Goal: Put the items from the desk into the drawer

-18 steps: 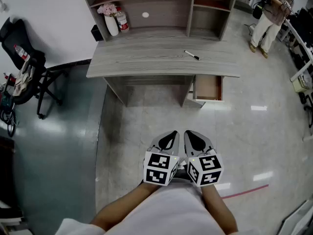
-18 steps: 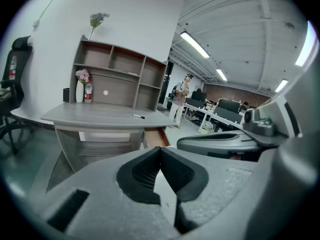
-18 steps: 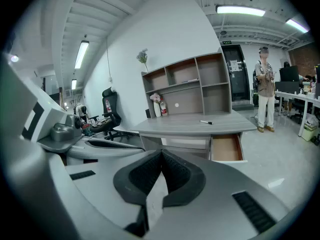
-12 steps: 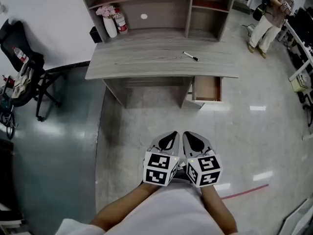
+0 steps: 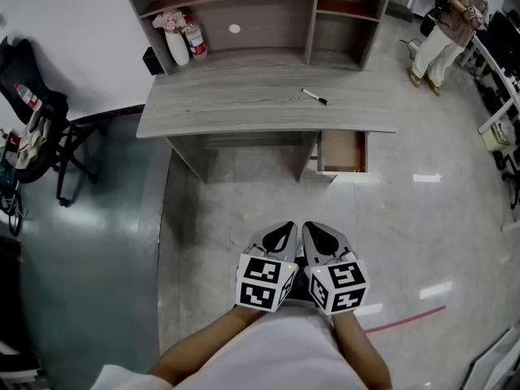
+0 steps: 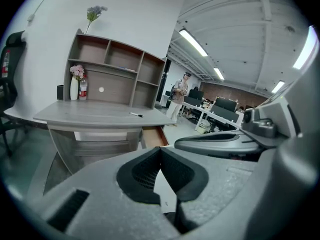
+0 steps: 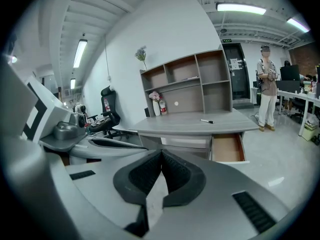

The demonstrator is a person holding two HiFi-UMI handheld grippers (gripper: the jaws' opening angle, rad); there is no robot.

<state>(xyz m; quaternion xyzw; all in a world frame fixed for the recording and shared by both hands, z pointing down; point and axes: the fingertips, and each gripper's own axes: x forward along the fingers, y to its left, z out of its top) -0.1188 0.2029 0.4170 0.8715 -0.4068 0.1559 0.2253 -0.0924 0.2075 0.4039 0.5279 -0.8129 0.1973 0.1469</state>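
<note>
Approach | left gripper (image 5: 280, 236) and right gripper (image 5: 324, 236) pinched shut, empty, well short of desk (image 5: 236, 108) | pen (image 5: 315, 97) lies on desk | drawer (image 5: 342, 153) under desk open, ready

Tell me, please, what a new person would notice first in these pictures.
The left gripper and right gripper sit shut and empty, side by side, at bottom centre. Ahead stands a grey desk with a pen on top and an open drawer under its right end. A person stands far right.
</note>
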